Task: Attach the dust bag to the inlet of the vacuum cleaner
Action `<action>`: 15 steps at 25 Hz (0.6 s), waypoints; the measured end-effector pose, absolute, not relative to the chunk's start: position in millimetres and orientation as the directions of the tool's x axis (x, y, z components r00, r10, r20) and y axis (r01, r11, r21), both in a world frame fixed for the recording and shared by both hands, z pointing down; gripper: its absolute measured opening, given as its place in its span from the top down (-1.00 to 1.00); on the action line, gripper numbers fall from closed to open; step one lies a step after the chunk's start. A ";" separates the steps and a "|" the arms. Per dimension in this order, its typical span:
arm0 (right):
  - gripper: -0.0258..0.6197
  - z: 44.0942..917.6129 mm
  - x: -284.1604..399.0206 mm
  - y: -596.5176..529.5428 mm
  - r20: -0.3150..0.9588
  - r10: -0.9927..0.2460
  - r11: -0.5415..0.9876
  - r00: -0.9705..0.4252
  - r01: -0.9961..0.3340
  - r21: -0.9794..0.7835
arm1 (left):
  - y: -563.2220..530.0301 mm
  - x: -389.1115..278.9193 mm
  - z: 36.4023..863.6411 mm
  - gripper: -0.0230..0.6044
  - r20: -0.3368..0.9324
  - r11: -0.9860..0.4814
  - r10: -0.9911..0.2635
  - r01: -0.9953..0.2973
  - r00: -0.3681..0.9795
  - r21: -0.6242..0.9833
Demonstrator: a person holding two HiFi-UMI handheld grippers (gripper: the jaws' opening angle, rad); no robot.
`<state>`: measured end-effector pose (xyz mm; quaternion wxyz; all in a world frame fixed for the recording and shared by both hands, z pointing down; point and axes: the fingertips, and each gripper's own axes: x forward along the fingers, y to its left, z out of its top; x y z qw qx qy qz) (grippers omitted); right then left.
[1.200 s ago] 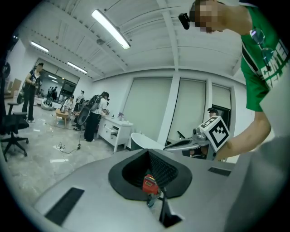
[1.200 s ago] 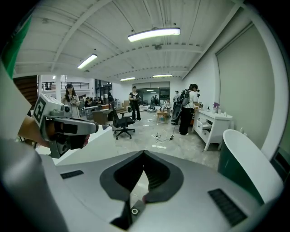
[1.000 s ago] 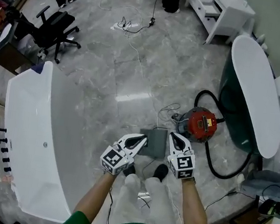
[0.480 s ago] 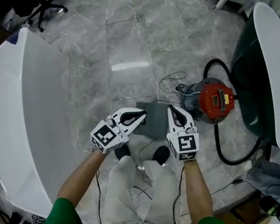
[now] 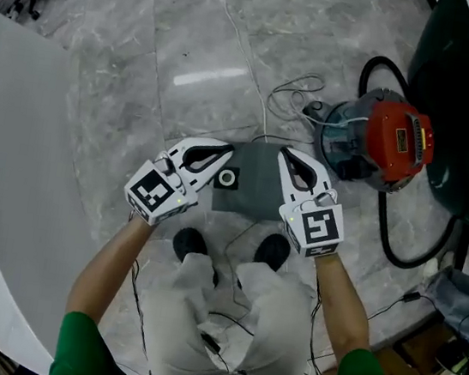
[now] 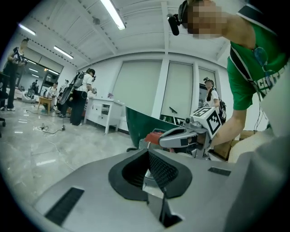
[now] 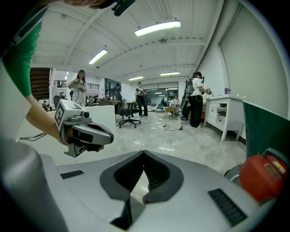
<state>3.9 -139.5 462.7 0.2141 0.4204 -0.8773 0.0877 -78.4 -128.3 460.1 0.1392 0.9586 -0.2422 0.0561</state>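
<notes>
Far to the left of the left claw (image 5: 222, 153) we see the curved white table (image 5: 23, 153). The left claw itself is closed: in the left gripper view its two jaws meet at the tips and we see nothing held between them. It points almost level, across to the right claw (image 5: 287, 153), which appears just beyond its tips in that view.

Between the two claws, and under their tips as the head view shows it, is the grey dust bag (image 5: 256, 185). It seems to lie flat on the marble floor (image 5: 195, 38), in front of the person's black shoes (image 5: 188, 241). Its collar with the round hole (image 5: 228, 178) is on the side of the left claw, just under that claw's tip. We cannot tell if any claw touches the bag.

The right claw is closed as well; in the right gripper view the jaws are together and empty. Its tip is over the right upper corner of the bag.

To the right of the right claw, near but apart from it, stands the vacuum cleaner (image 5: 379, 142) with a red lid (image 5: 406, 139). A black hose (image 5: 399, 249) goes in a loop around it. Further right is the dark green table (image 5: 451, 126) with a white top.
</notes>
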 end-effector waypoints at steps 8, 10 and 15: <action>0.90 607.2 2.9 -132.8 0.452 -0.667 0.661 -0.592 -0.750 -0.007 | -124.7 -62.3 604.6 0.92 0.173 -0.888 -0.367 -0.400 0.914 0.229; 0.90 637.4 2.8 -130.7 0.454 -0.660 0.666 -0.599 -0.745 -0.016 | -123.9 -59.5 634.3 0.92 0.169 -0.890 -0.363 -0.395 0.916 0.227; 0.90 693.2 -2.3 -119.8 0.449 -0.659 0.661 -0.603 -0.750 -0.037 | -114.3 -61.1 696.0 0.92 0.175 -0.898 -0.349 -0.382 0.921 0.217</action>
